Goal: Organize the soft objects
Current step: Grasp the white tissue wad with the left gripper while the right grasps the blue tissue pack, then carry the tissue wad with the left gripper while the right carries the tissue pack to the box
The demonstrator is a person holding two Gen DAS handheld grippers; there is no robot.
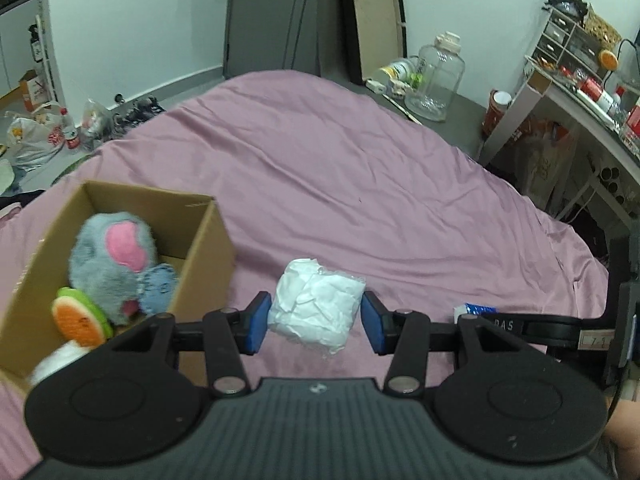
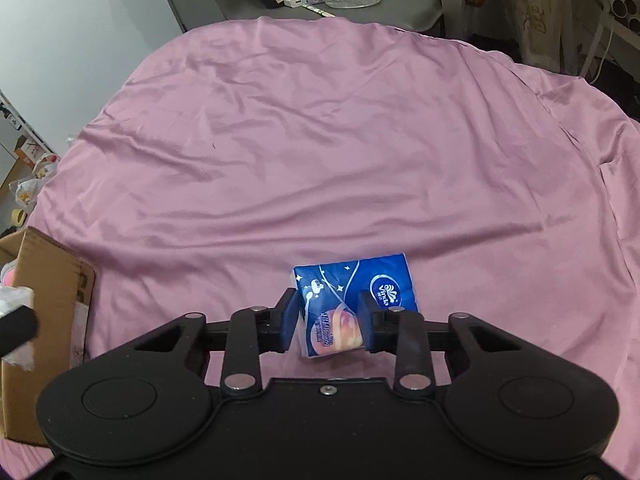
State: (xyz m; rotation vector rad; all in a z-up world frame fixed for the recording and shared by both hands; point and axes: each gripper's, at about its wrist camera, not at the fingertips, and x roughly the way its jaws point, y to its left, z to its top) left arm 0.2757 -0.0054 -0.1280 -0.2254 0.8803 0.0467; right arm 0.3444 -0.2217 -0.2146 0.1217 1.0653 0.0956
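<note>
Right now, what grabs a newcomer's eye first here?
The pink bedsheet fills both views. The left gripper holds a white plastic-wrapped bundle beside a cardboard box of plush toys. The right gripper is clamped on a blue tissue pack lying on the sheet.

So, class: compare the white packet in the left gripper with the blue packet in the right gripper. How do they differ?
The white packet is plain, crumpled white in clear wrap; the blue packet is printed, smooth and flat-sided. The white packet bulges lumpy between its fingers, while the blue packet keeps a neat rectangular shape. Both are soft packets, each gripped over the pink sheet.
</note>
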